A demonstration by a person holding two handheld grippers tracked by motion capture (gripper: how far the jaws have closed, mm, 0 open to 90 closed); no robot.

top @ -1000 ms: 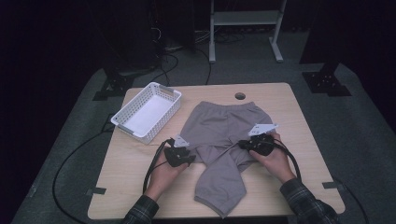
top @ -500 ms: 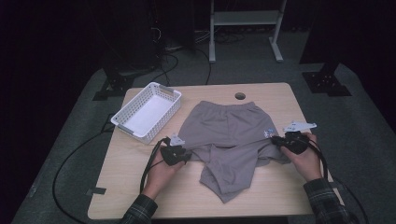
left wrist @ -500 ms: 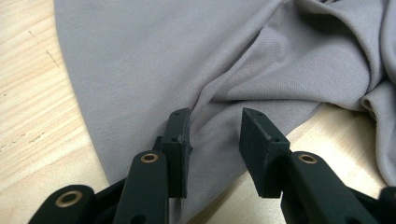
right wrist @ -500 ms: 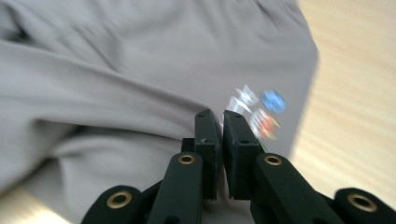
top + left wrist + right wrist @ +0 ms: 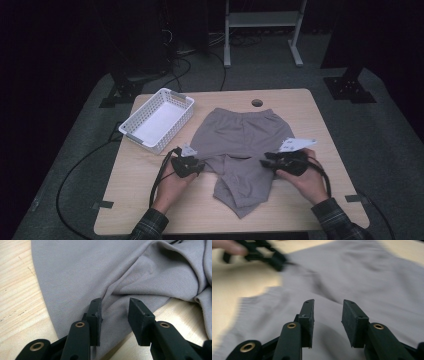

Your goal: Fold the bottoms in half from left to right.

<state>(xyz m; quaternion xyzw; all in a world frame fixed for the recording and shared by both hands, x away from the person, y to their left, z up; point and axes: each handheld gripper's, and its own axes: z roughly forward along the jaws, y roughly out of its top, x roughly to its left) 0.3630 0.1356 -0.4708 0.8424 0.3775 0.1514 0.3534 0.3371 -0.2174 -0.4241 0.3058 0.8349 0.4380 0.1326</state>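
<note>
Right gripper (image 5: 327,322): fingers (image 5: 308,320) spread, nothing pinched; they have just been opening, and only the grey shorts (image 5: 240,145) lie beyond the gap, untouched by the pads. Half a second ago this hand was out at the right edge of the desk (image 5: 150,200) with the leg hem stretched sideways; now it sits back in over the cloth, just right of the folded leg. Judgement: the leg has been released after being carried across, so one fold step is finished.

Left gripper (image 5: 115,317): fingers (image 5: 137,315) apart, a ridge of fabric rising between them, pads not pressing it. Hand unmoved at the shorts' left edge, position unchanged.

Shorts: mid-desk, waistband toward the far side, lower part bunched and doubled toward the near edge. White basket (image 5: 157,120) far left, empty, well apart.

Next likely: regrip for a second fold.
</note>
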